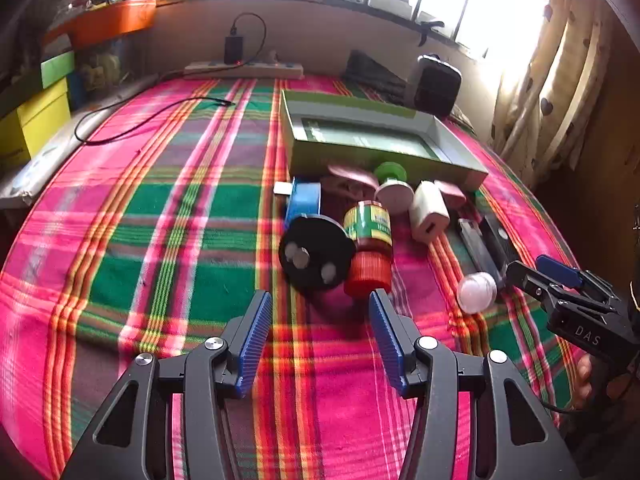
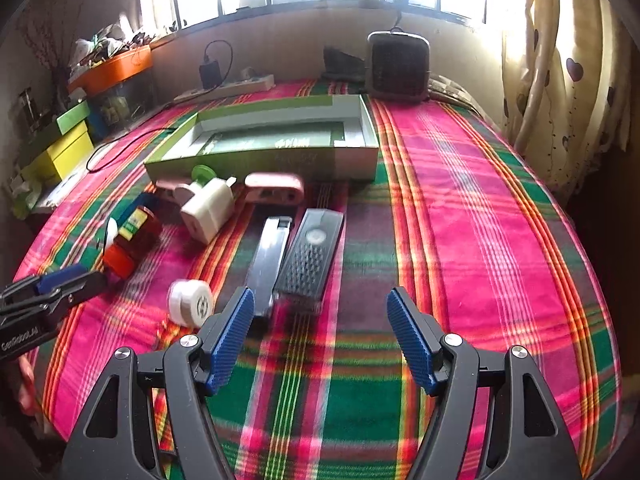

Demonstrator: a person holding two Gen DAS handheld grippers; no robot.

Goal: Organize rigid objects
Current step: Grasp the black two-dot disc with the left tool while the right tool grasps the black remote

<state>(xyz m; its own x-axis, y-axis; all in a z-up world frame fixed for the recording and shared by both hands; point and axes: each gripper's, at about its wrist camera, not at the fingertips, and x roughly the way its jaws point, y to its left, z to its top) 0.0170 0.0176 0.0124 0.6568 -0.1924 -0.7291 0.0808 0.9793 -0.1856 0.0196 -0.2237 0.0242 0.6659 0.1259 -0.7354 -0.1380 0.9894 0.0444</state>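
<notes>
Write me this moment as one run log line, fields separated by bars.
left gripper: jaws open, empty, before red-capped bottle | right gripper: jaws open, empty, before remote | box: empty

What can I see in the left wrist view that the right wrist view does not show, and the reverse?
Only the left wrist view: the round black disc with silver studs. Only the right wrist view: the keypad face of the flat black remote control. Both share the shallow open green cardboard box, the red-capped jar lying on its side, and the plaid blanket.
</notes>
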